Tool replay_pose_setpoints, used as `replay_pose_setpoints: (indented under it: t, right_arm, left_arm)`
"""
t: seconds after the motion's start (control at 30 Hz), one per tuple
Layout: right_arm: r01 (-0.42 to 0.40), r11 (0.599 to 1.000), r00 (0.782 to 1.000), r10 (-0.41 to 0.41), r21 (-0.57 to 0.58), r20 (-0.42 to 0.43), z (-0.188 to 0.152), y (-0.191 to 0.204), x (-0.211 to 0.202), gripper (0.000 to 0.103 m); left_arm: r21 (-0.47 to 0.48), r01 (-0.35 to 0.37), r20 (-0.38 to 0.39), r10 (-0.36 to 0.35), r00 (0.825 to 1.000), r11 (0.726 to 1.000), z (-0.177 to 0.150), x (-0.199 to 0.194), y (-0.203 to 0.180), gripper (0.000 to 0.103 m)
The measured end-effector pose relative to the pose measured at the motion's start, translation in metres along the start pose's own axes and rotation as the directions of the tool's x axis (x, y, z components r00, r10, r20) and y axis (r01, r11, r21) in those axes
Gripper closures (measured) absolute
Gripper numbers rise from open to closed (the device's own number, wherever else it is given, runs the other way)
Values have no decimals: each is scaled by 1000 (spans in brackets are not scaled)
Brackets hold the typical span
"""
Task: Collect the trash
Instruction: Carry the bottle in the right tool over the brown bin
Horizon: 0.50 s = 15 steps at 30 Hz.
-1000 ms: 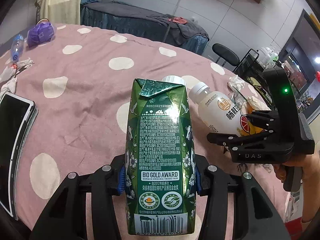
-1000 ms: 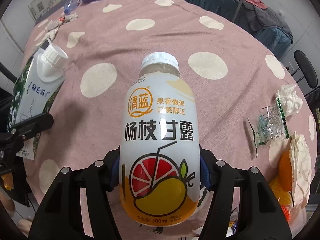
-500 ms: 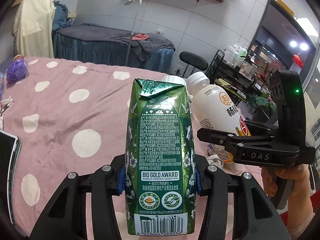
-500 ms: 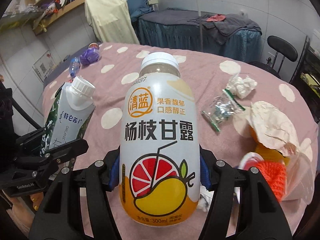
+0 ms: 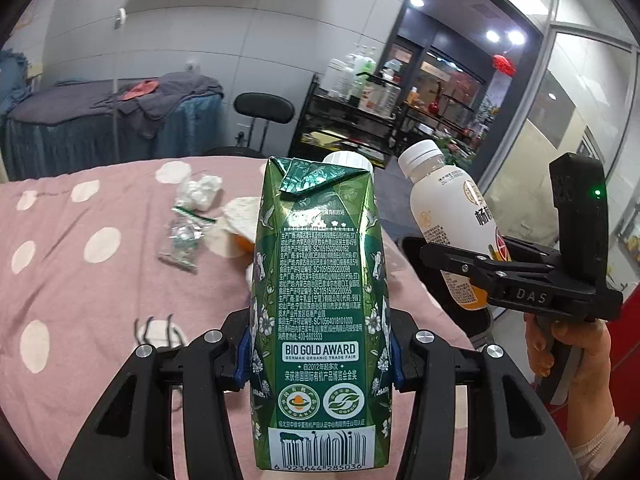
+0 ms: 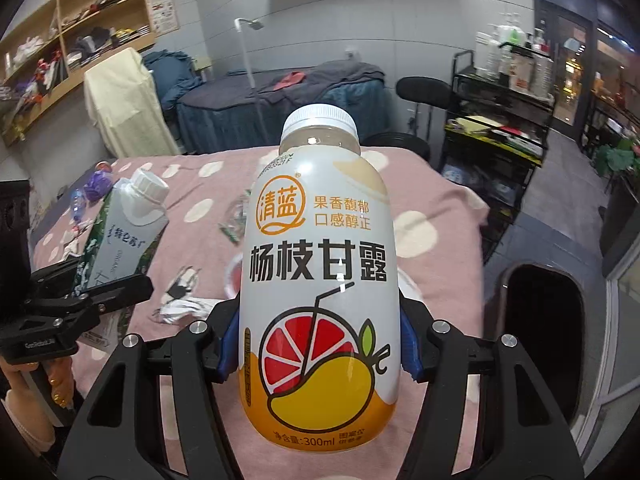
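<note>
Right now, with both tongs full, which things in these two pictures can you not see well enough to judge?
- Green milk carton: its bottom is cut off by the left wrist view's lower edge.
- Dark opening beside the table: its inside is black in the right wrist view; contents unknown.
- Clear plastic wrapper: blurred and half hidden behind the white juice bottle.
- Orange item: mostly hidden by the carton.

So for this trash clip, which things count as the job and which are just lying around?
Job:
- green milk carton, in left gripper
- juice bottle, in right gripper
- plastic wrapper
- crumpled tissue
- black bin

Lying about:
- stool
- shelf cart
</note>
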State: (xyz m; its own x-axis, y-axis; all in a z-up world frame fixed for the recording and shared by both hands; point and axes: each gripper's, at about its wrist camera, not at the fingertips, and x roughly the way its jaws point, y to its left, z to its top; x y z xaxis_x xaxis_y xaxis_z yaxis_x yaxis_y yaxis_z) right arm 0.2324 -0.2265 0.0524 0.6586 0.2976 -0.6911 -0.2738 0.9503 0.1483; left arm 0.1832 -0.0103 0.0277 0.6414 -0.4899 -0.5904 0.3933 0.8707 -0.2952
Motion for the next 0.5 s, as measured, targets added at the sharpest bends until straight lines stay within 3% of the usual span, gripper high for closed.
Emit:
replay_pose_setpoints:
  t: [0.23,0.33,0.5]
  right_arm:
    - [173,969,985,-165,176,-60,-34,-103,-1,42]
    - [274,934,960,-254,228,-113,-54,-142,12,42]
    - [373,875,922,-311,310,-230,-76,-202,45,42]
  left_arm:
    - [72,157,-68,-152,986,985,8,46,-54,55]
    - [114,188,-84,-179,980,976,10,62,-80,55]
    - [175,243,-108,-227,968,954,13,84,-119,55]
